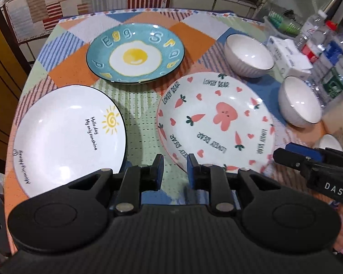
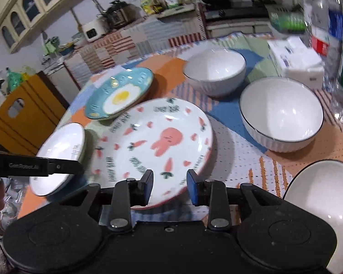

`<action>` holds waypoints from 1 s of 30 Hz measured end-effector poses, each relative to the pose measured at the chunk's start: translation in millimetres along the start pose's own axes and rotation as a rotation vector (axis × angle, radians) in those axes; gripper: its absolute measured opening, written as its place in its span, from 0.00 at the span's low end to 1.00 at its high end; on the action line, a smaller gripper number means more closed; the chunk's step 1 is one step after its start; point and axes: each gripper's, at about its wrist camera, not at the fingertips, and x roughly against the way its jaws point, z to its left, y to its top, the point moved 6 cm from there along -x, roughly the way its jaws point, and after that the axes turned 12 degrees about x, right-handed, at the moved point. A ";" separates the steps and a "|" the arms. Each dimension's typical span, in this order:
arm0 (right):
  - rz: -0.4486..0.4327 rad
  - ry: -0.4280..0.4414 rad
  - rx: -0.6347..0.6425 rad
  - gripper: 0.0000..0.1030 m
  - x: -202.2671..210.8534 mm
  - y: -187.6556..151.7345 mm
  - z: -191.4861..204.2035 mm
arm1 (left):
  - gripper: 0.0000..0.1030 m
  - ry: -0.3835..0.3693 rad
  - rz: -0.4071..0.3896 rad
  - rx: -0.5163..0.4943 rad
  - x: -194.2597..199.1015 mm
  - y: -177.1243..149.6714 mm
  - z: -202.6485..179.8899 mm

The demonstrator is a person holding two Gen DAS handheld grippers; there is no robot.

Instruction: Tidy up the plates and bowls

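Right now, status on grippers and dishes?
Left gripper and right gripper open, empty. Carrot plate near both, unstacked. Sun plate, egg plate, bowl separate.

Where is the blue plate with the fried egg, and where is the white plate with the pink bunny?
Blue fried-egg plate (image 1: 135, 54), left wrist view, on the yellow yolk.
White pink-bunny plate (image 2: 164, 140), right wrist view, on the bunny's body.

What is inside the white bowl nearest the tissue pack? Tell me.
Nothing: the white bowl shows a bare, glossy interior with only light reflections. The patchwork tablecloth directly beneath its base is covered, so that patch cannot be seen.
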 end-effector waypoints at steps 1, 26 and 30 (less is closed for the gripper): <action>-0.005 0.003 0.006 0.41 7.2 2.3 4.3 | 0.20 0.001 -0.006 -0.007 6.7 -0.9 -0.3; -0.040 0.217 0.289 0.67 106.8 22.7 153.5 | 0.41 0.041 -0.093 -0.019 139.3 -53.0 77.0; -0.032 0.238 0.335 0.79 99.9 22.9 174.2 | 0.54 0.058 -0.105 -0.011 139.6 -52.5 96.7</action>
